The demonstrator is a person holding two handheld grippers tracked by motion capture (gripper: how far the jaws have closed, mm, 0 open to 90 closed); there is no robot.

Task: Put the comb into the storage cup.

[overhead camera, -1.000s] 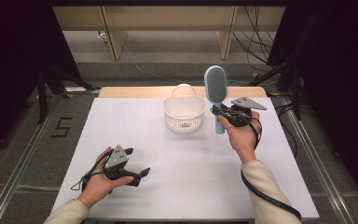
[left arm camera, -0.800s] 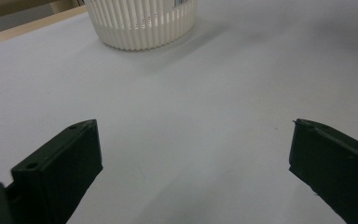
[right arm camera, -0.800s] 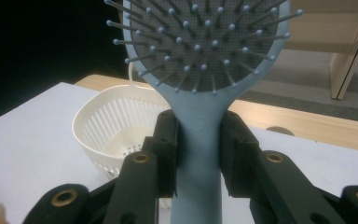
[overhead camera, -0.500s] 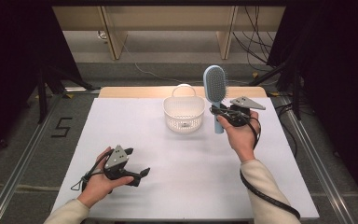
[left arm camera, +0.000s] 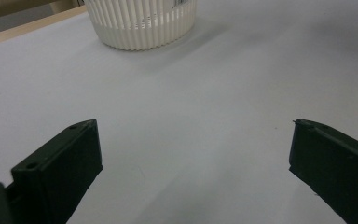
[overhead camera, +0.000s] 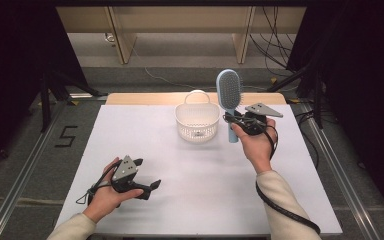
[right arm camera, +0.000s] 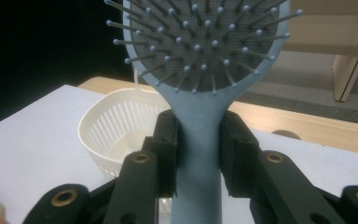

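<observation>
**A brush held up beside the basket**

The left gripper point(overhead camera: 147, 186) rests low on the white table point(overhead camera: 205, 200), well apart from the basket point(overhead camera: 197, 121) and nearer the person than the basket is. Its two black jaws are spread wide with nothing between them. It looks like it is just waiting, out of the way.

The basket sits near the far edge of the table. It is white plastic, round like a bowl, with thin slits all around its wall and a thin loop handle at the back. It looks empty, so it seems ready to take something.

Just to the right of the basket is the hairbrush point(overhead camera: 228, 91). The right gripper point(overhead camera: 232, 120) pinches its handle, one jaw on each side. The brush stands upright, its head above the basket's rim. My guess is that it is held this way so it can go into the basket. The brush is smooth, pale blue plastic, with an oval head, a grey pad and thin pins with little round tips point(right arm camera: 205, 42).
</observation>
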